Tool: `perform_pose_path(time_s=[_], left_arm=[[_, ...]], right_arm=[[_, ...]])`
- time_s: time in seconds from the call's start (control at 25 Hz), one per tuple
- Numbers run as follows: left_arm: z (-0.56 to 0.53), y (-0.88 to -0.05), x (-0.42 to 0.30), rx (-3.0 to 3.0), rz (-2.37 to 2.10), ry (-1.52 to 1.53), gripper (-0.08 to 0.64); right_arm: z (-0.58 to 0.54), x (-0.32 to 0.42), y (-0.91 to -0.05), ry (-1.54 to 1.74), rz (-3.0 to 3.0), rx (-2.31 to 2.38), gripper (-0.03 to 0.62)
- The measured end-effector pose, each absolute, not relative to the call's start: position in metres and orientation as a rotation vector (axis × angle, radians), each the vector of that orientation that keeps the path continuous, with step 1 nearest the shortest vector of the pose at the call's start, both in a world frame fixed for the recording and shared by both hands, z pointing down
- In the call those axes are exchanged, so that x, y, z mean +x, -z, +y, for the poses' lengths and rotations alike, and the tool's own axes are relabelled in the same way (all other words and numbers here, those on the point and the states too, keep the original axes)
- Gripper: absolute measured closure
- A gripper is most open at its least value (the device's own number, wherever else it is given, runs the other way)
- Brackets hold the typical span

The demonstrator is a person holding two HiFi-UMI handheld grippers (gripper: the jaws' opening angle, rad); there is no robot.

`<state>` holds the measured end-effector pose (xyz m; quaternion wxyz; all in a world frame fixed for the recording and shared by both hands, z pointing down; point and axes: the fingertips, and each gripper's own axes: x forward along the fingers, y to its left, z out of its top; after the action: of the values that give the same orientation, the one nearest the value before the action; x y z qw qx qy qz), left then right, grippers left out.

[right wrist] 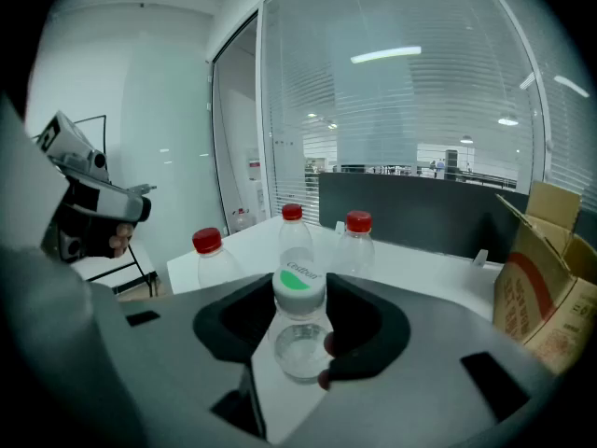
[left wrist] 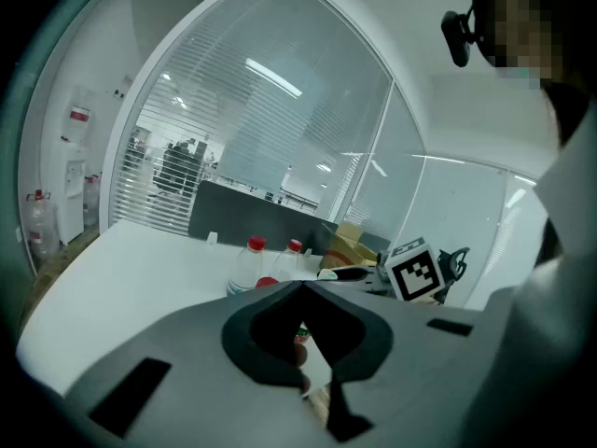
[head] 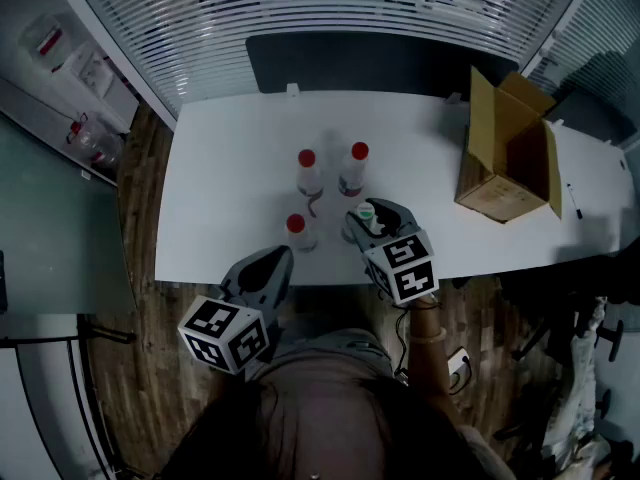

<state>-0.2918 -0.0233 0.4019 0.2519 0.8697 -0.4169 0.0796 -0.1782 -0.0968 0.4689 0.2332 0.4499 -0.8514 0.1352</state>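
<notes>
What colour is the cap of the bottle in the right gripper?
White cap with a green patch; clearest in the right gripper view.

Ceiling strip lights behind the glass give dim, cool, even light, with faint shadows. Both gripper views bend strongly and darken at their edges. The near foreground is soft, out of focus.

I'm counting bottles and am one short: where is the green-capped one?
The green-capped bottle sits between the right tongs. In the head view it is by the table's front edge, just right of the nearest red-capped bottle.
</notes>
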Motion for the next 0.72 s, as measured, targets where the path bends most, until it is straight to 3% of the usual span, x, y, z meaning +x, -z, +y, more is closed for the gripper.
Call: perform_pose_path(time_s=[0.72], left_arm=[[-0.014,-0.396,-0.274,2.35,-1.187,-0.187,0.552]], right_arm=[[-0.077,-0.168,-0.463,-0.43,-2.42,1.154,0.413]])
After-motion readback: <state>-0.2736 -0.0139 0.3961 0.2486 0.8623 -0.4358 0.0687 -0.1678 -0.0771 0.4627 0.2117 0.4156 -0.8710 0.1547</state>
